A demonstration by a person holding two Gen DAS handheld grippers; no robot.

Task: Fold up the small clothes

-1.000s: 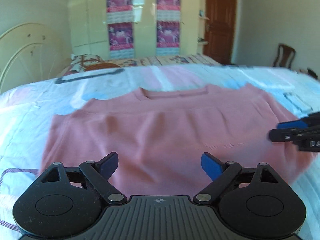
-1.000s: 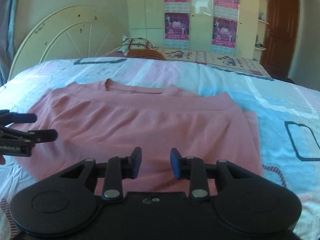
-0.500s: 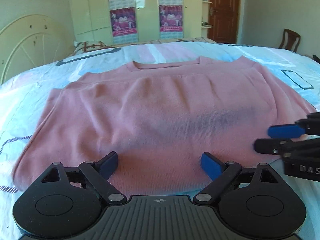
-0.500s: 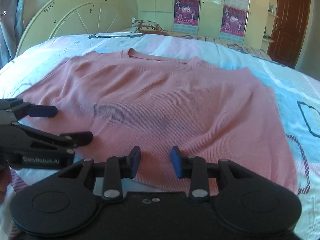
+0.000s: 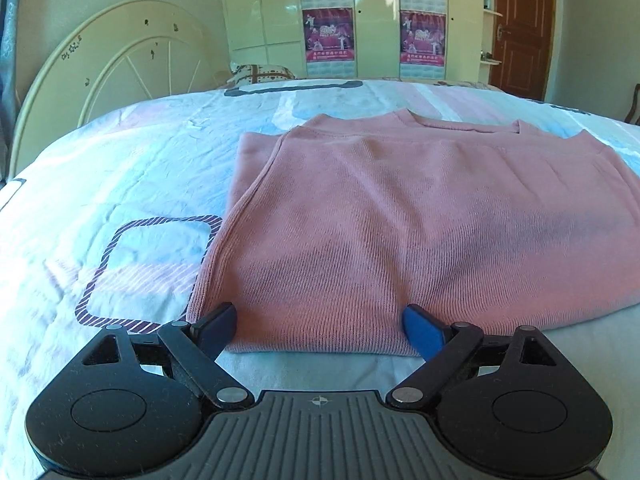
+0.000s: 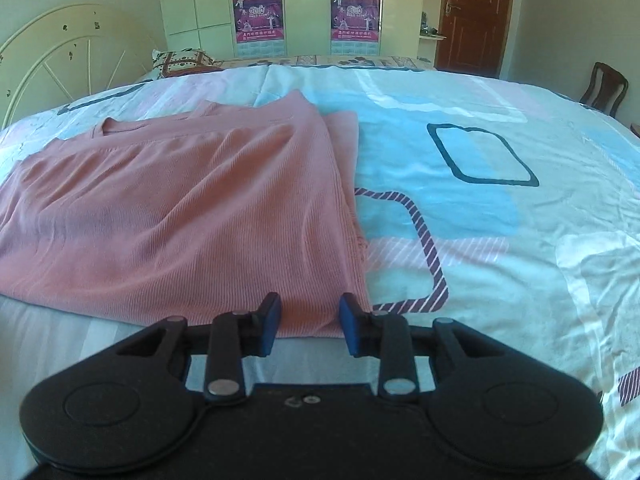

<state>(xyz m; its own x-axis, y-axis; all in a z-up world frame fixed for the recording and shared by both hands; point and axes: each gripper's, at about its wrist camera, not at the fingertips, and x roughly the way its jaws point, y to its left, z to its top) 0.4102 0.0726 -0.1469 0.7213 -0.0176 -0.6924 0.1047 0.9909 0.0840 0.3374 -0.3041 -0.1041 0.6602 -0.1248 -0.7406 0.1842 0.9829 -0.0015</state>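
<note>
Pink sweater (image 5: pixel 400 220) lies flat on the bed (image 6: pixel 500 200), its hem right ahead of both grippers; left gripper (image 5: pixel 319 326) fingers spread wide, right gripper (image 6: pixel 308 322) fingers narrower, neither holding anything.

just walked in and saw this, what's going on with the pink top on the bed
A person is folding a pink top spread flat on the bed, with tongs in each hand. The sleeves look already tucked in at the sides. The left tongs are open wide at the near left corner of the hem, and the right tongs are narrower but open at the near right corner. Neither grips the cloth yet.
</note>
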